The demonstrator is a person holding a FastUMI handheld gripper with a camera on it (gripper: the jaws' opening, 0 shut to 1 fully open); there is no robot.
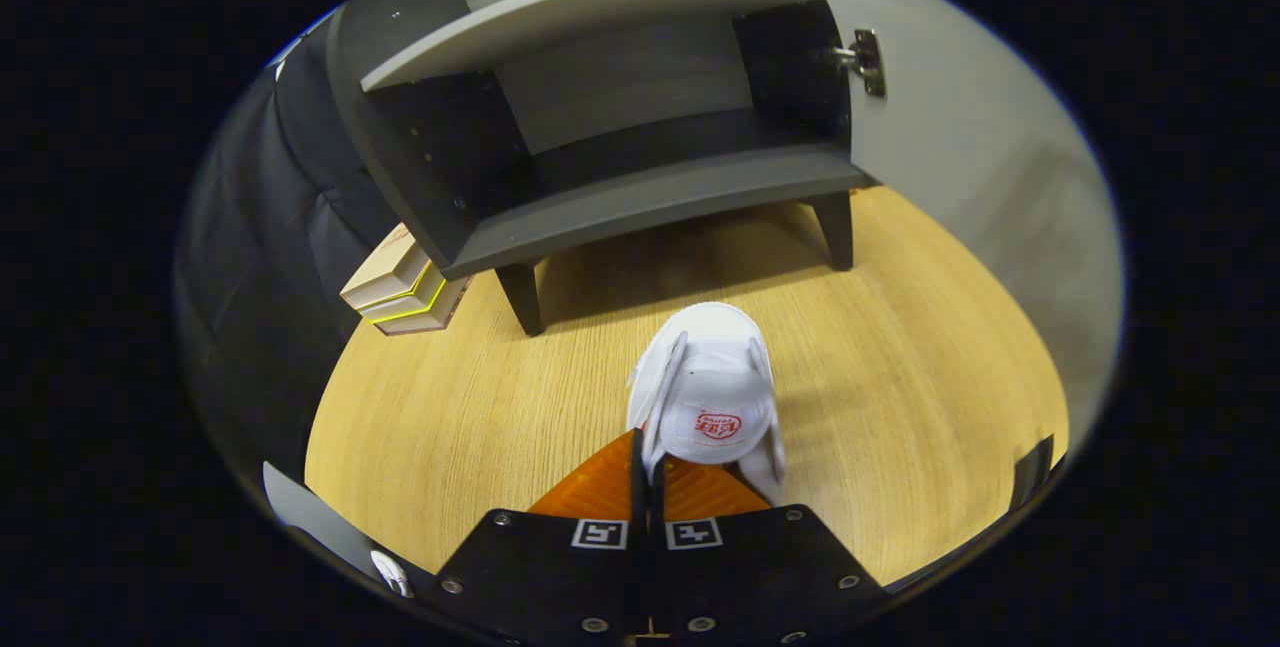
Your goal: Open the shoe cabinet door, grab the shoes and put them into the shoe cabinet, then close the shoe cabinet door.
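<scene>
Gripper at lower centre, fingers pressed together on the white shoe's collar edge. Shoe held just ahead, toe toward the cabinet, above the wooden floor. Upper centre: dark shoe cabinet on legs, compartment bare, door swung wide at right. Stacked boxes at left beside cabinet.

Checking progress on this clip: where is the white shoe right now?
In the gripper view the white shoe hangs just ahead of the gripper, its edge pinched between the closed fingers, above the wooden floor in front of the open shoe cabinet.
</scene>
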